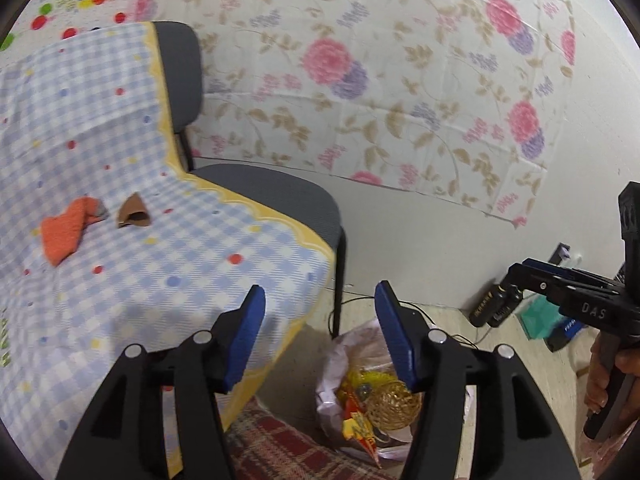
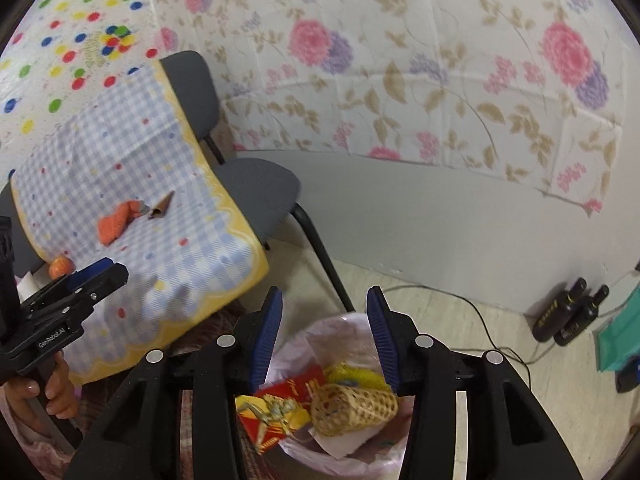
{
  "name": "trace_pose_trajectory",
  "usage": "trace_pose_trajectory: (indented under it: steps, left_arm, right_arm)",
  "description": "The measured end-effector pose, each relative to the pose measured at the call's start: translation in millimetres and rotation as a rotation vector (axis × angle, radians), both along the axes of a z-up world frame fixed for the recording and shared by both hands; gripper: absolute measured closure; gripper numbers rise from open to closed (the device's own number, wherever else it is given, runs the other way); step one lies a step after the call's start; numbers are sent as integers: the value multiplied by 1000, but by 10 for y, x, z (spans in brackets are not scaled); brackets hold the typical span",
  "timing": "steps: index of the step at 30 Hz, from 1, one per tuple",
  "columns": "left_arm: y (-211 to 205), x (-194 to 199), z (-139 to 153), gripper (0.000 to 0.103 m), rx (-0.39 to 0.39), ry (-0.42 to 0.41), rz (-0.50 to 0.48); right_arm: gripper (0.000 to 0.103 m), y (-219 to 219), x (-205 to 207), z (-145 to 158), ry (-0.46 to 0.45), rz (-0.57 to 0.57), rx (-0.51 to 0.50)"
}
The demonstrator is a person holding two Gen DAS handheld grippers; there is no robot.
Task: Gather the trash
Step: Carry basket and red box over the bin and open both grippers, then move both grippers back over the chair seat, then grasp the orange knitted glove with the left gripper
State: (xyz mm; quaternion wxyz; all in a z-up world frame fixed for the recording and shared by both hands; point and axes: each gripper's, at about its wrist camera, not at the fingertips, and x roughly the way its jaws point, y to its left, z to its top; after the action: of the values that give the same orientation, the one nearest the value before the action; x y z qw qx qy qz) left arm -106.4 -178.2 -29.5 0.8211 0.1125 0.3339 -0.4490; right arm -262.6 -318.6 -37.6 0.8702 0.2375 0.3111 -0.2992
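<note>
Both grippers, left (image 1: 320, 334) and right (image 2: 324, 334), hang empty with fingers apart over the trash bag (image 2: 340, 360), so next I'd reach beyond the left fingers to the orange cloth (image 1: 66, 234) and brown scrap (image 1: 134, 214) on the table (image 1: 200, 248).

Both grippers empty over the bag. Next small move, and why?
Probably swing the left gripper left toward the brown scrap on the checked tablecloth. Both grippers are open and empty, the trash bag already holds items, and the scrap and orange cloth remain on the table.
</note>
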Motion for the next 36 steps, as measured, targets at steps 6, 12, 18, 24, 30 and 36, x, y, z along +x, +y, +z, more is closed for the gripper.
trace_pose_trajectory:
  steps: [6, 12, 18, 24, 30, 36]
  left_arm:
    - [303, 205, 95, 43, 2, -49, 108]
    - [636, 531, 108, 39, 29, -98, 237]
    - [955, 963, 112, 35, 48, -106, 370]
    - [1218, 1377, 136, 29, 61, -126, 478]
    - [1283, 1801, 11, 28, 104, -100, 537]
    - [1106, 2273, -169, 27, 166, -65, 567]
  right_arm:
    - [57, 157, 447, 149, -16, 101, -52]
    - [57, 266, 1001, 208, -22, 189, -92]
    - [57, 355, 1556, 204, -32, 259, -115]
    - [57, 370, 2054, 174, -51, 319, -100]
    - [54, 307, 2522, 167, -62, 344, -92]
    - [52, 221, 3013, 72, -49, 371, -64]
